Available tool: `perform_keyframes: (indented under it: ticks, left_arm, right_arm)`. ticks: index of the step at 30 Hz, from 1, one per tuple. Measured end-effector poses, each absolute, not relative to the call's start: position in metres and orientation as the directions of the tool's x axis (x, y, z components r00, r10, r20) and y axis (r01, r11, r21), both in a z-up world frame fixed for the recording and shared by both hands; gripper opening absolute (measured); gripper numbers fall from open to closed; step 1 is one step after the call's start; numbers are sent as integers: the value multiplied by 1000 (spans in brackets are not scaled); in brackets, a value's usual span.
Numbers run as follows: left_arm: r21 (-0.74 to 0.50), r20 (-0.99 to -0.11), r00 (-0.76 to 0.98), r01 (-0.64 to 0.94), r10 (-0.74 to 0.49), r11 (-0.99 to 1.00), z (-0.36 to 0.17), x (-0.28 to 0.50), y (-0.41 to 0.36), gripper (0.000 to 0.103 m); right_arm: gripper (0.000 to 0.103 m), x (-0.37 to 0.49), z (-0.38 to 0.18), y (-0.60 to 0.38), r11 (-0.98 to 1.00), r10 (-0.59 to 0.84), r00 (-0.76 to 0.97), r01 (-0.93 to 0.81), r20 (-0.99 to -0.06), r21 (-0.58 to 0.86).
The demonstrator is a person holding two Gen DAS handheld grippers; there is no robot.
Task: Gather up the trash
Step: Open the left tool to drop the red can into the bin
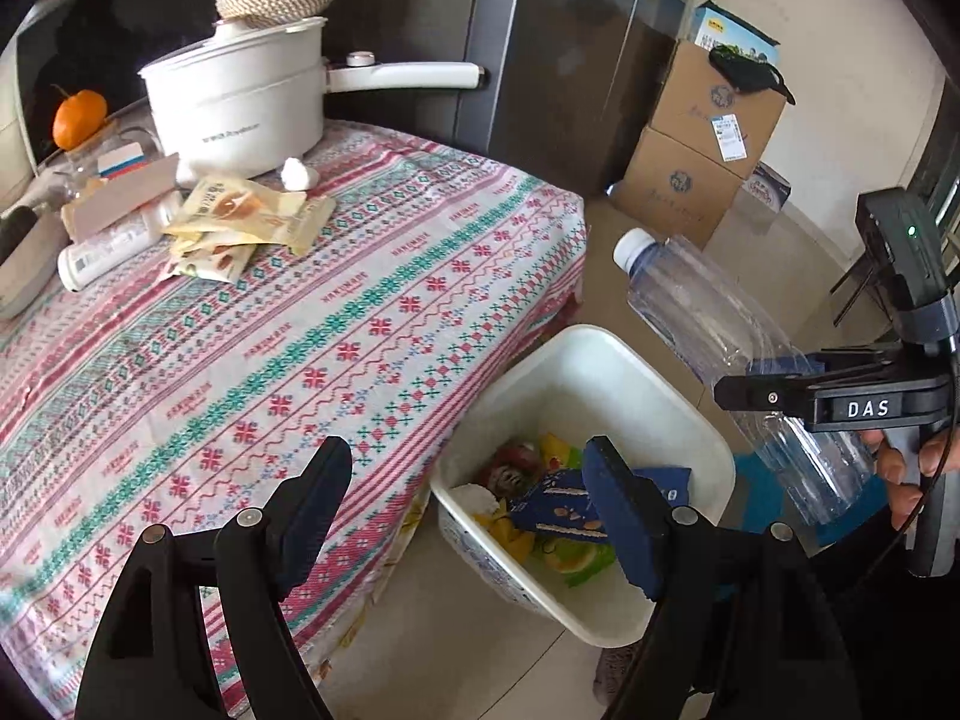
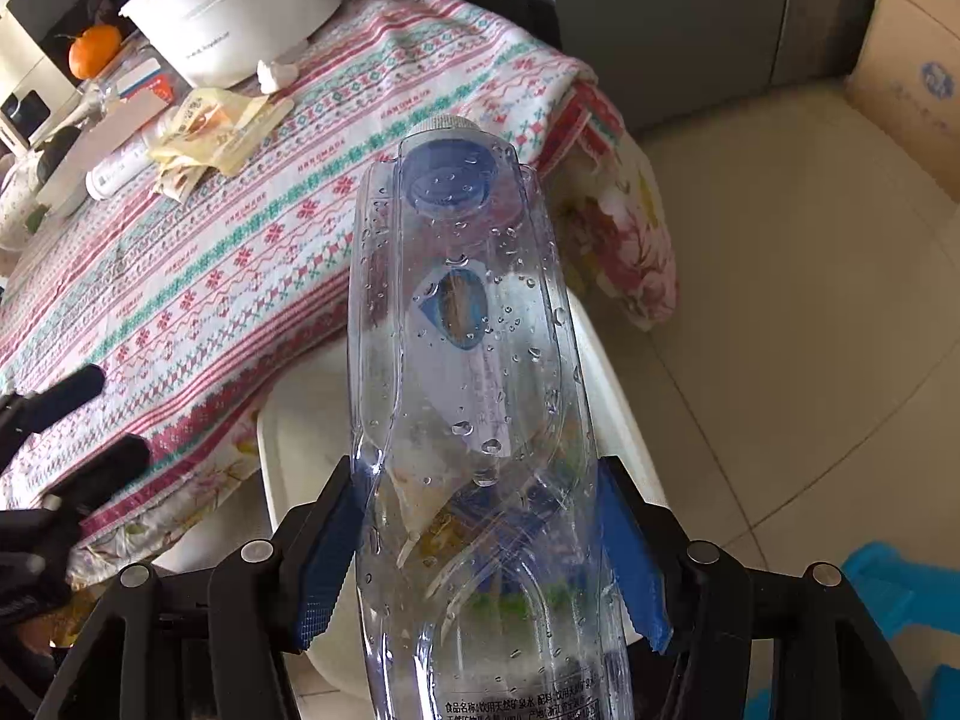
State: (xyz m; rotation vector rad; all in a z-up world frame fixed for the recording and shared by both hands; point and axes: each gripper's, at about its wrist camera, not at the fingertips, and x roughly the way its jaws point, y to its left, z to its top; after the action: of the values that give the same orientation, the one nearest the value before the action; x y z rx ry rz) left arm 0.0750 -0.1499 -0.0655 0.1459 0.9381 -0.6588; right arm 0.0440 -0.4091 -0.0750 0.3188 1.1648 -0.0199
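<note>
Looking along our left gripper, we see its jaws spread wide with nothing between them, above the white bin of wrappers beside the table. Along our right gripper, both pads press the clear plastic bottle, cap forward, over the bin.

Patterned tablecloth, tiled floor, stacked cartons.

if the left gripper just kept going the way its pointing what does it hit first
Most likely the trash in the white bin: the open left gripper points down into it, at the blue wrapper. Depth is unclear, though; nothing seems to lie between.
</note>
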Motion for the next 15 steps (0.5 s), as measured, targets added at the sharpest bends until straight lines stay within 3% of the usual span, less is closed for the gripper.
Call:
perform_keyframes:
  ticks: [15]
  left_arm:
    - [-171, -788, 446, 504, -425, 847, -57, 78, -97, 82]
  right_arm:
    - [68, 60, -132, -394, 946, 151, 153, 264, -977, 188]
